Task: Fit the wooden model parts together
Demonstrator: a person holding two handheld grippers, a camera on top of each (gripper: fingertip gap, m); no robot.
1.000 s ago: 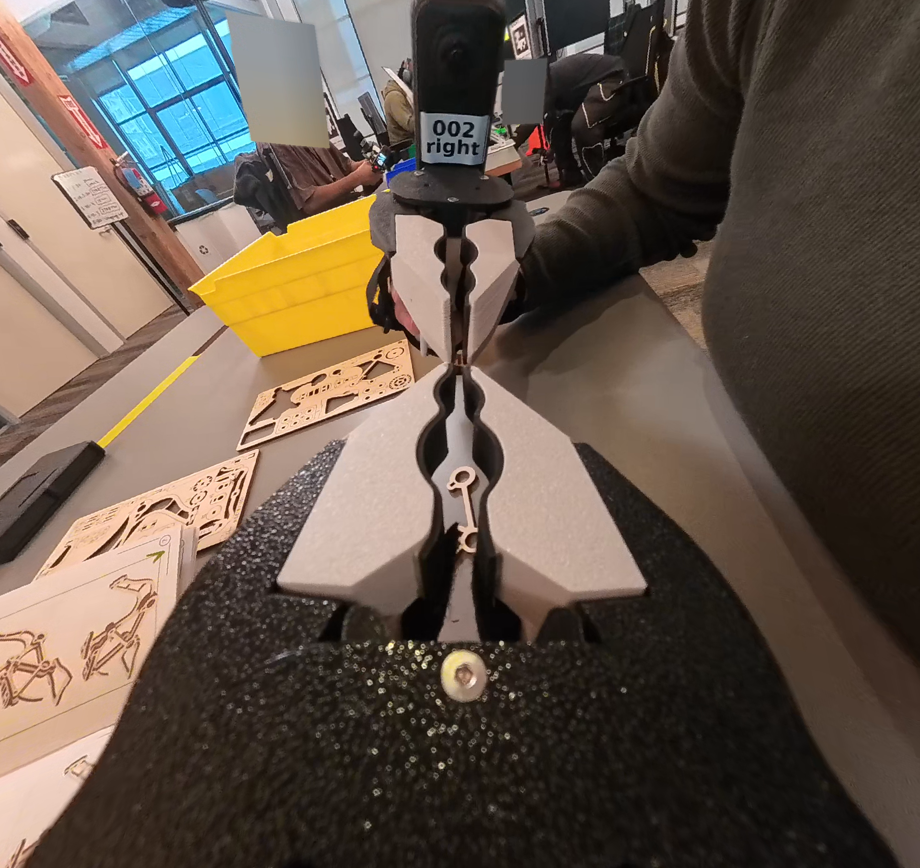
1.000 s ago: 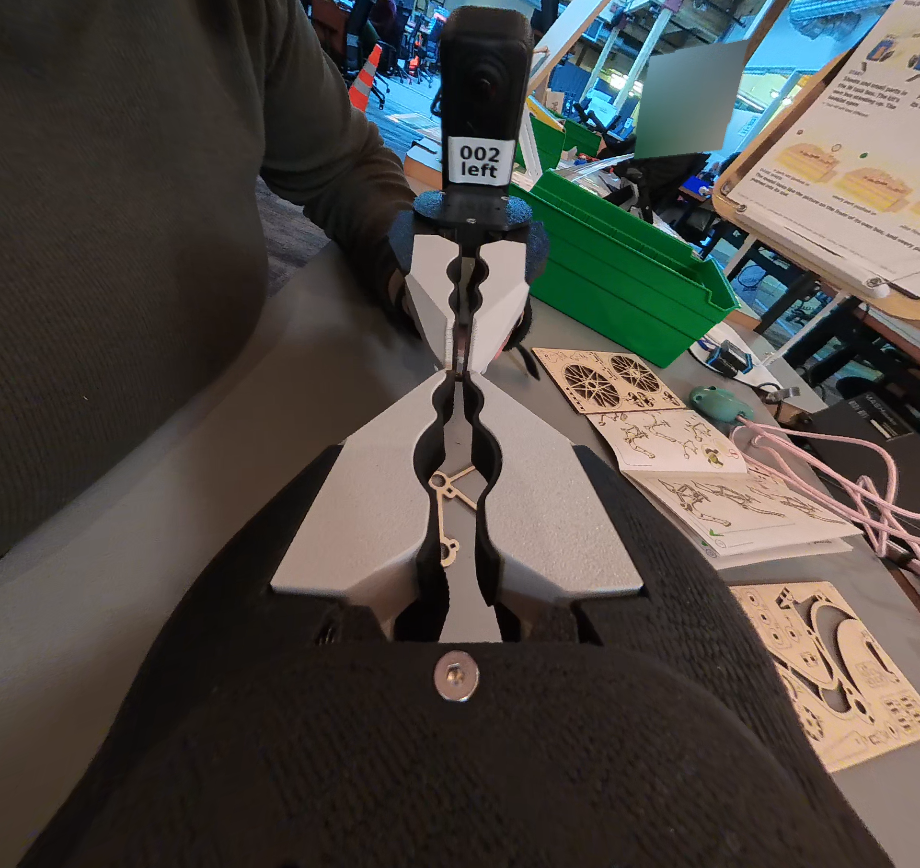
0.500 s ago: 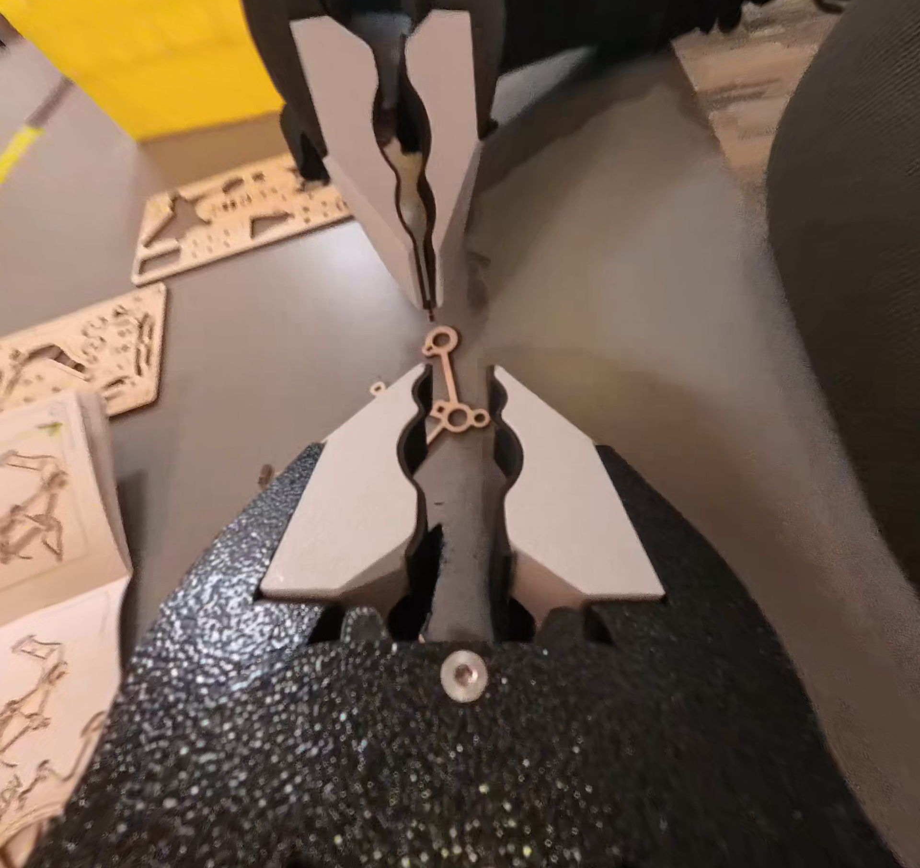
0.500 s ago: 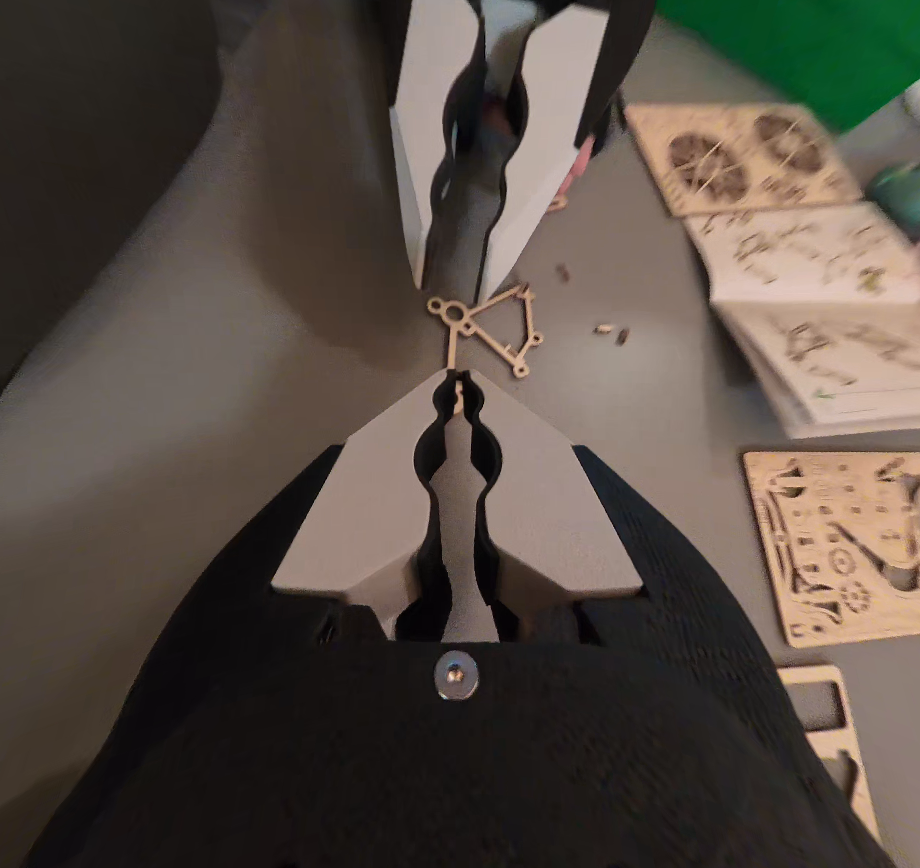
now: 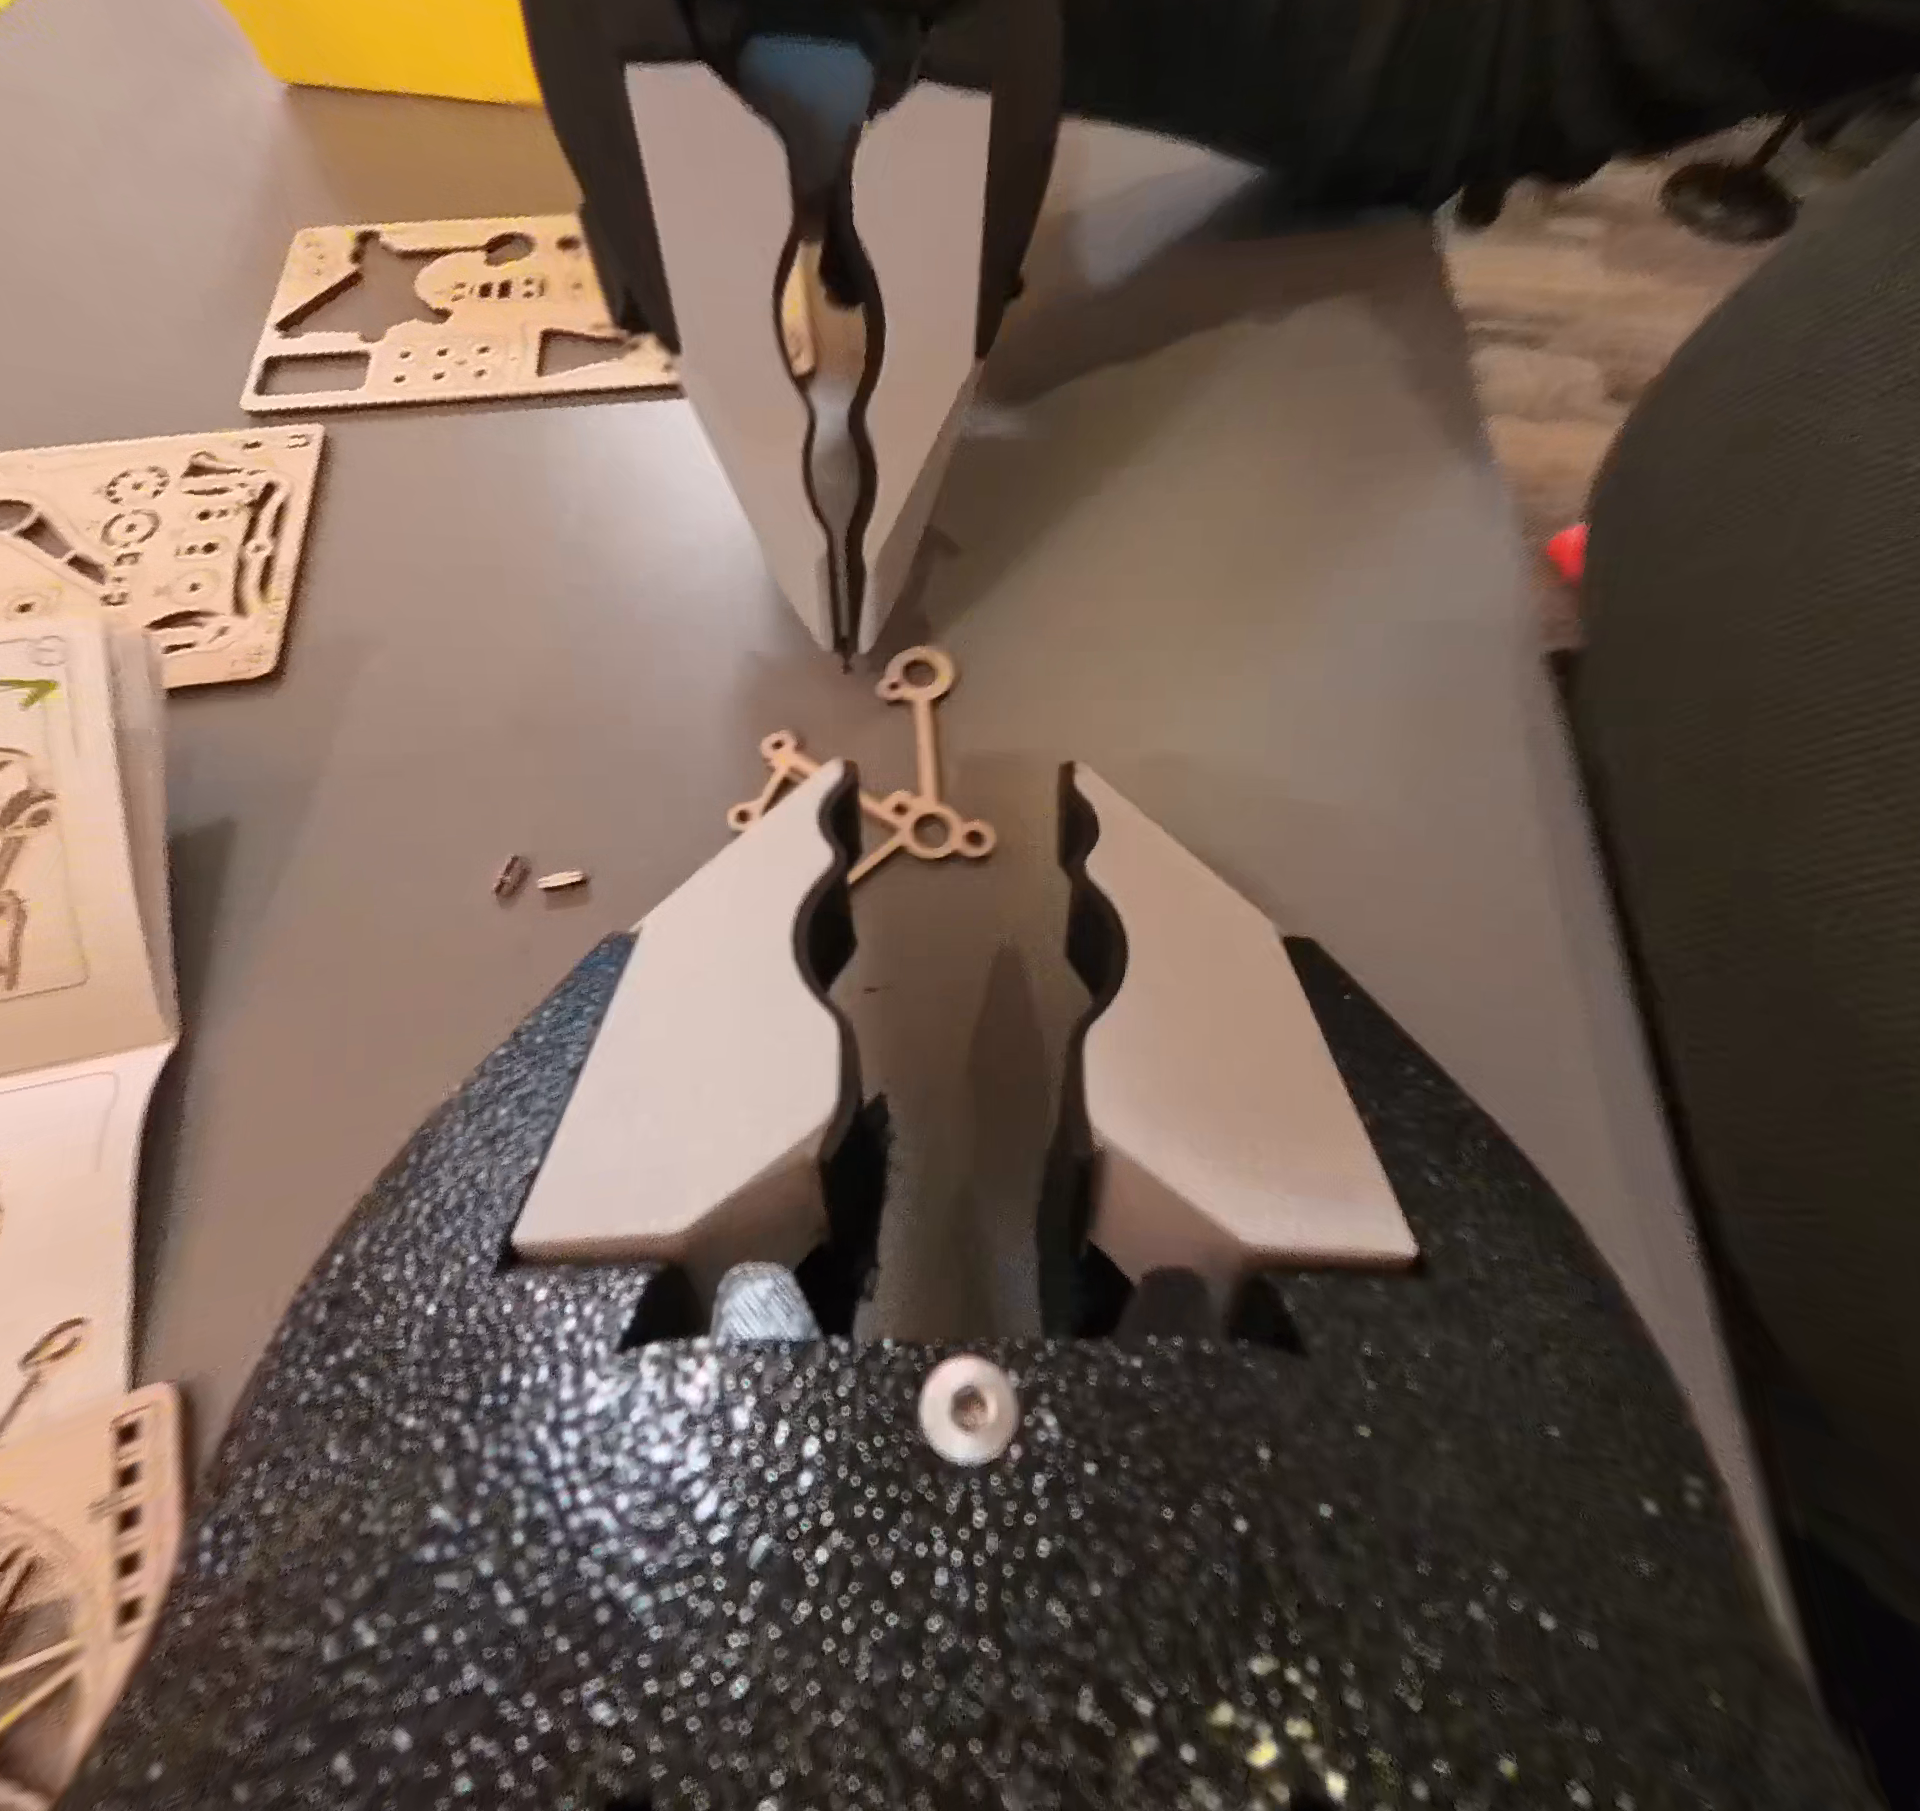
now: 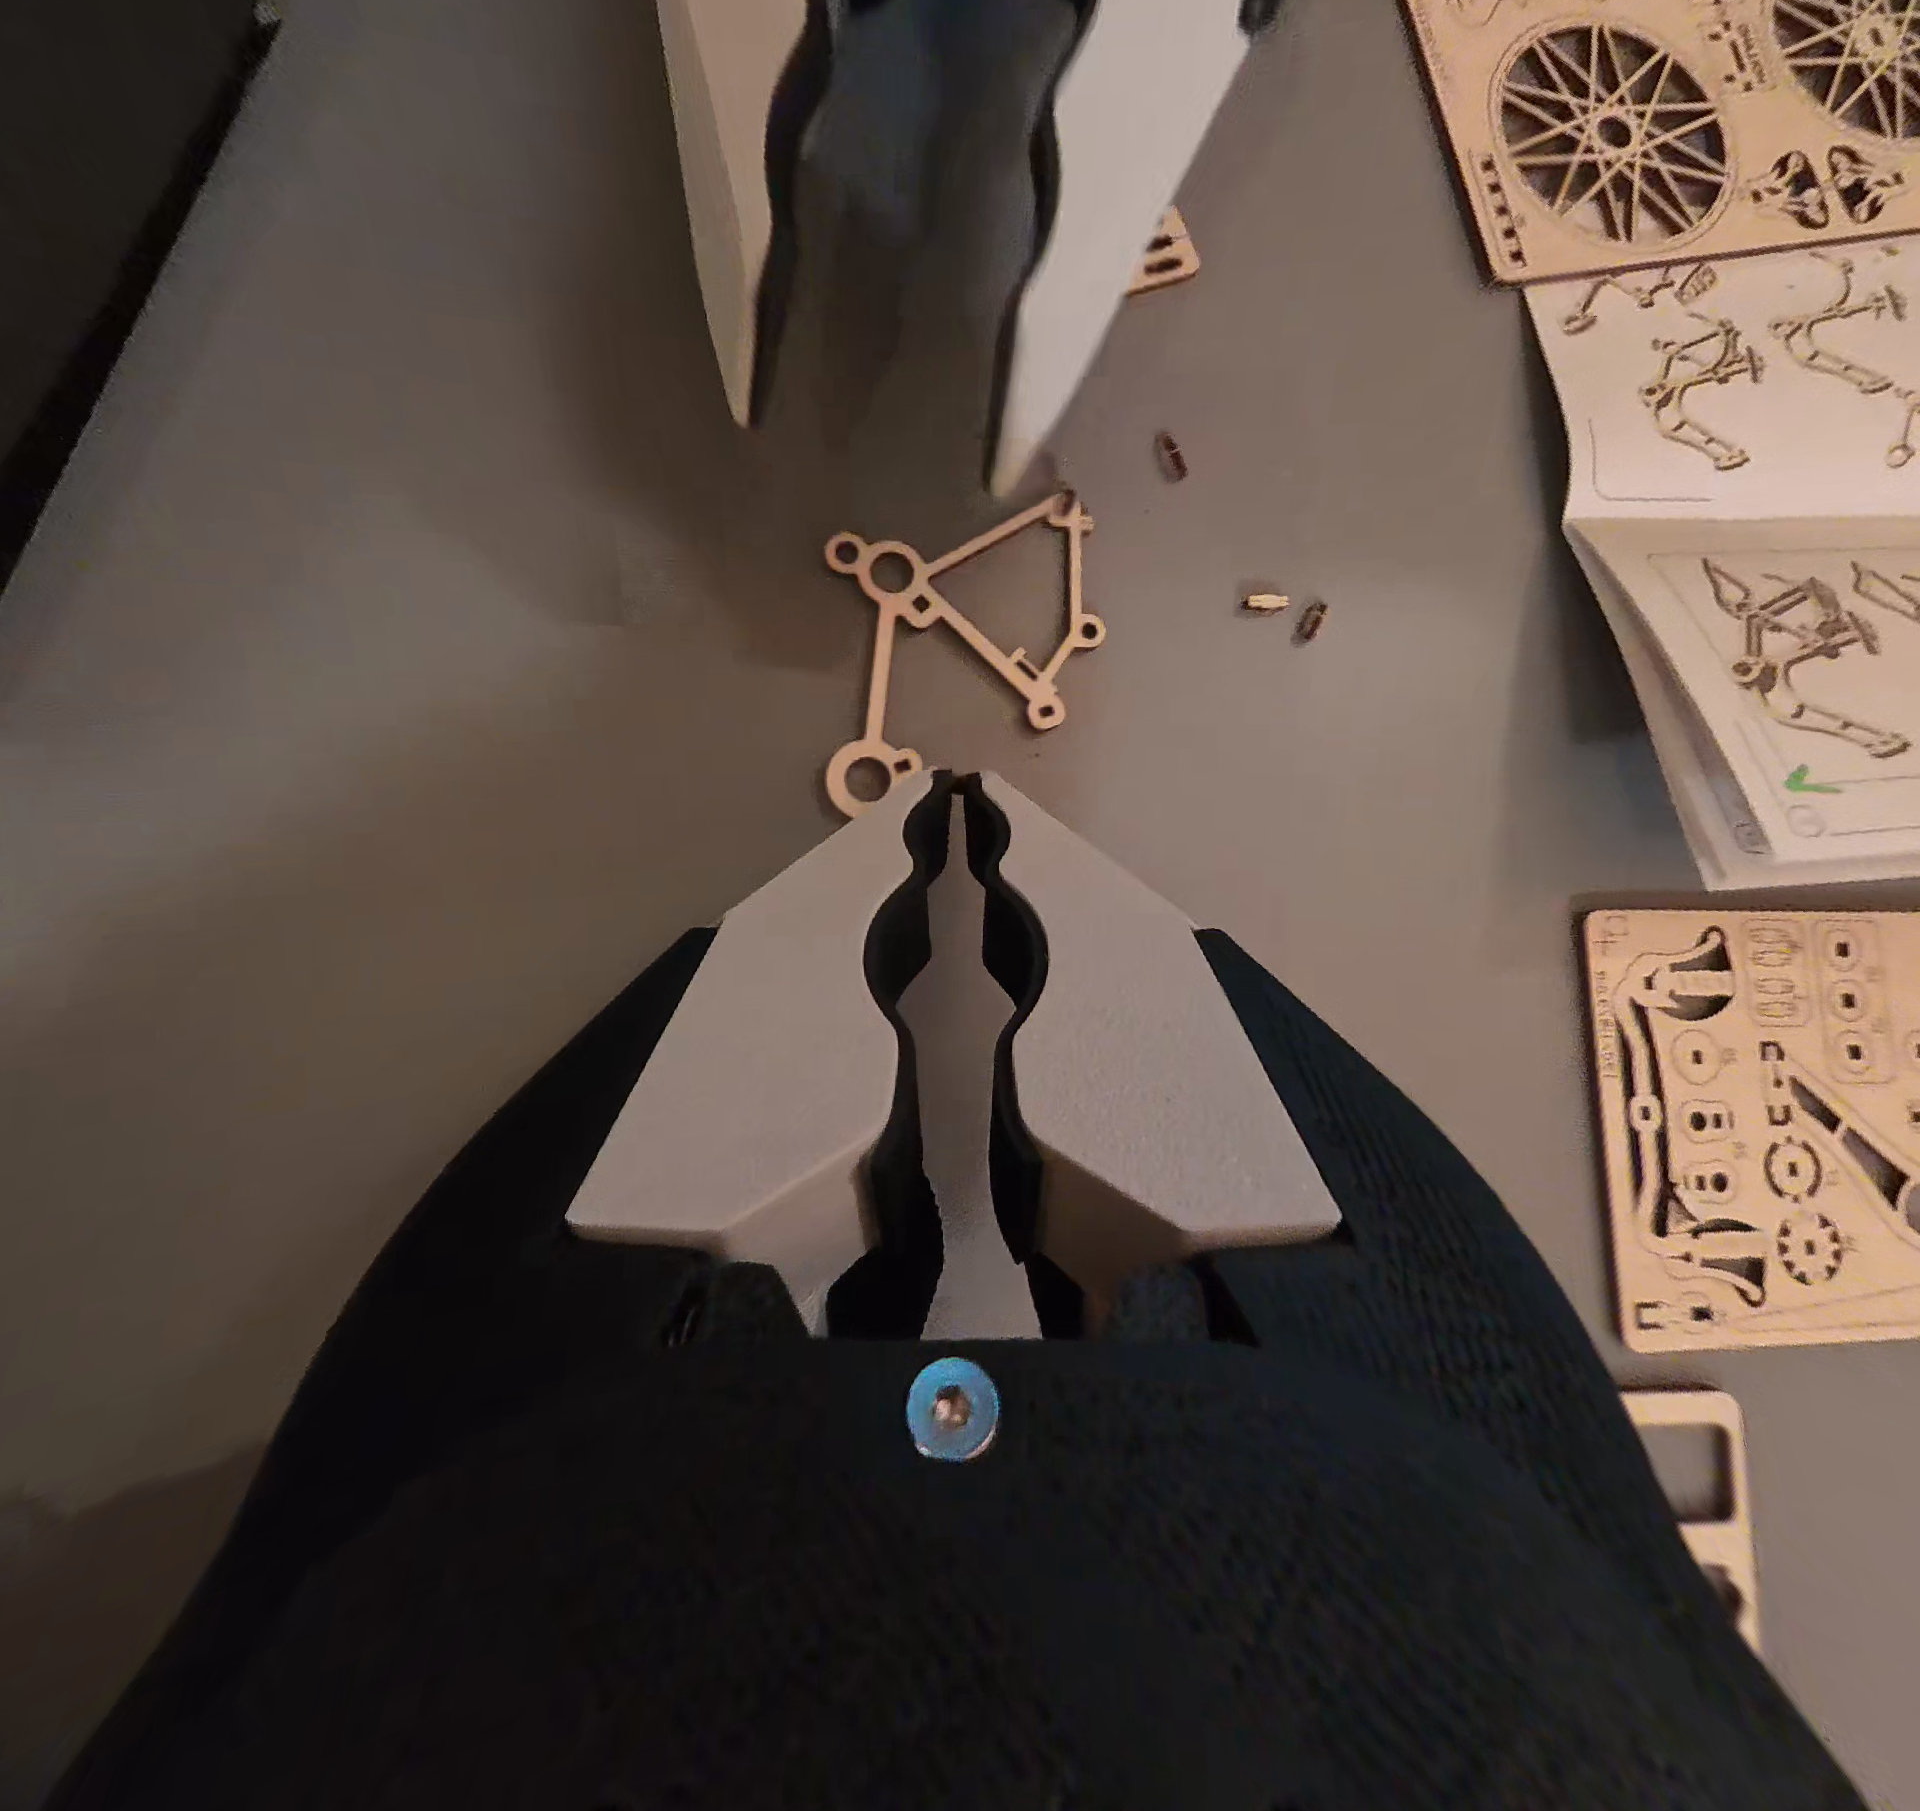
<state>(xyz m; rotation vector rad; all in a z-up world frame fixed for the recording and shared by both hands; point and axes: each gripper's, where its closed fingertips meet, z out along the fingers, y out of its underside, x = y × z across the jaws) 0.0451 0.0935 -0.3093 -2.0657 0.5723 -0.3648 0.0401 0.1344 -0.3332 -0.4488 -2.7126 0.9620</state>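
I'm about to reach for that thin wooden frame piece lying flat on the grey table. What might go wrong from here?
The thin wooden frame piece lies flat, so the fingers may slide over it rather than grip. Its slender struts could snap if pinched. The tiny loose pins nearby might get knocked away.

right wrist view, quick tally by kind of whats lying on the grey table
flat tan wooden frame piece with ring ends: 1
small tan wooden pins: 3
laser-cut tan plywood part sheets: 3
open white instruction booklet: 1
slotted tan wood scrap, partly hidden: 1
total: 9
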